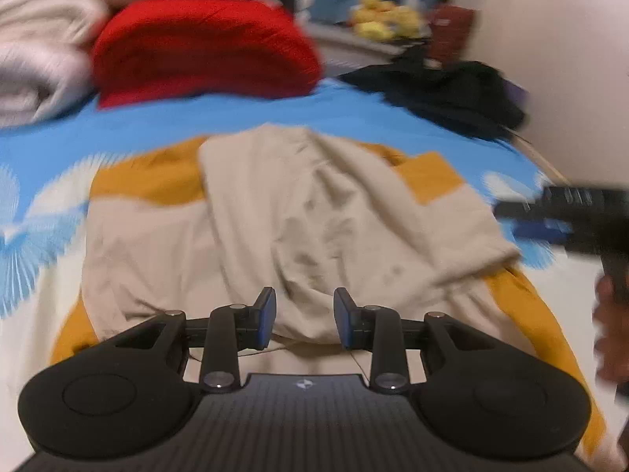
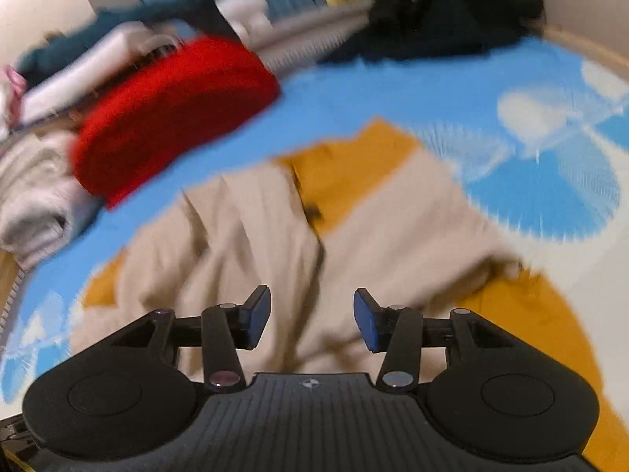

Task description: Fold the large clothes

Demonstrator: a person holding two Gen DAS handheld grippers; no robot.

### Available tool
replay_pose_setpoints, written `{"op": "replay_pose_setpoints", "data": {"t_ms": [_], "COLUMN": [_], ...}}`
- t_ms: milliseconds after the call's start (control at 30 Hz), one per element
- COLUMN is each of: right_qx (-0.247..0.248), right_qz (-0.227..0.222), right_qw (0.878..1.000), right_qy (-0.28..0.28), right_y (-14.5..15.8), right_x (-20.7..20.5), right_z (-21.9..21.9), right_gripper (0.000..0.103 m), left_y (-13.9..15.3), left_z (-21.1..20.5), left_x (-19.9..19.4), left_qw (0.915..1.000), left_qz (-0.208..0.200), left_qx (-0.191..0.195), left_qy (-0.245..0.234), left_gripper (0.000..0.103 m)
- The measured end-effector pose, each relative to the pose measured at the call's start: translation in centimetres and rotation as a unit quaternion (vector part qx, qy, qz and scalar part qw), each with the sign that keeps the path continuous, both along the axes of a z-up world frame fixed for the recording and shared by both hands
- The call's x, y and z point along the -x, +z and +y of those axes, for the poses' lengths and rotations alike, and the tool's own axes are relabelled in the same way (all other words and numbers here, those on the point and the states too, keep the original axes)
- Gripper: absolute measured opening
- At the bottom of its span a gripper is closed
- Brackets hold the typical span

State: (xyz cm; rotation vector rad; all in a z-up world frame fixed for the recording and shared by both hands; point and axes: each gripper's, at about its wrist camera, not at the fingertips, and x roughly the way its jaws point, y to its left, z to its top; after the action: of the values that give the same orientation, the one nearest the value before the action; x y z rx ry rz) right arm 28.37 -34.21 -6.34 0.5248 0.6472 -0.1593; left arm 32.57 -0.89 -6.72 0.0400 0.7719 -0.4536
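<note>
Lying rumpled on the blue-and-white bedspread (image 1: 243, 118), the beige and mustard garment (image 1: 314, 212) sits near the bed's near edge, its beige panel folded over the mustard one. Only the left wrist view shows the right gripper (image 1: 566, 216) from the side, at the garment's right edge, with a hand (image 1: 609, 338) below it. Only the right wrist view shows the bedspread's white fan pattern (image 2: 550, 149) toward the right edge. Both views show a red folded cloth (image 2: 169, 114) and dark clothes (image 1: 452, 90) at the far edge. The left gripper (image 1: 304, 316) stands partly parted, empty, above the beige cloth. The right gripper's jaws gape wider, holding nothing.
</note>
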Motion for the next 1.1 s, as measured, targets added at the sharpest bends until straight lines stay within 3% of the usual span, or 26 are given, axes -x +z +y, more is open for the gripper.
{"op": "replay_pose_setpoints", "data": {"t_ms": [67,167,267,367,500,667,733,833,1100], "right_qx": [0.002,0.015,0.042,0.069,0.09,0.071,0.057,0.099,0.122], "right_qz": [-0.019,-0.058,-0.068,-0.045,0.018,0.107,0.131,0.161,0.21], "right_qw": [1.0,0.997,0.996,0.996,0.995,0.99,0.988,0.979,0.967], "right_qy": [0.016,0.04,0.028,0.035,0.047,0.051,0.061,0.079,0.07], "right_y": [1.5,4.3,6.2,6.4,4.1,-0.3,-1.8,-3.5,-5.8], "right_x": [1.8,5.6,10.3,15.5,21.8,27.0,28.0,29.0,30.3], "right_z": [-1.0,-3.1,-5.7,-8.2,-10.2,-10.9,-10.4,-9.5,-9.1], "right_gripper": [0.05,0.05,0.049,0.049,0.049,0.049,0.049,0.048,0.049], "left_y": [1.3,2.0,2.1,2.2,1.4,-0.3,-1.4,-3.4,-5.6], "left_z": [-0.2,0.4,2.3,4.6,8.1,10.8,11.9,13.1,15.6], "left_x": [2.5,7.5,11.4,15.0,19.3,23.2,23.8,24.7,25.5], "left_qw": [0.998,0.9882,0.9834,0.9841,0.9842,0.9843,0.9862,0.9801,0.9704], "left_qz": [-0.036,-0.081,-0.074,-0.05,-0.02,0.011,0.036,0.065,0.112], "left_qx": [-0.028,-0.079,-0.121,-0.129,-0.147,-0.165,-0.158,-0.188,-0.213], "left_qy": [-0.043,-0.103,-0.114,-0.111,-0.097,-0.06,-0.035,-0.005,0.019], "left_gripper": [0.035,0.035,0.035,0.035,0.036,0.036,0.037,0.037,0.041]}}
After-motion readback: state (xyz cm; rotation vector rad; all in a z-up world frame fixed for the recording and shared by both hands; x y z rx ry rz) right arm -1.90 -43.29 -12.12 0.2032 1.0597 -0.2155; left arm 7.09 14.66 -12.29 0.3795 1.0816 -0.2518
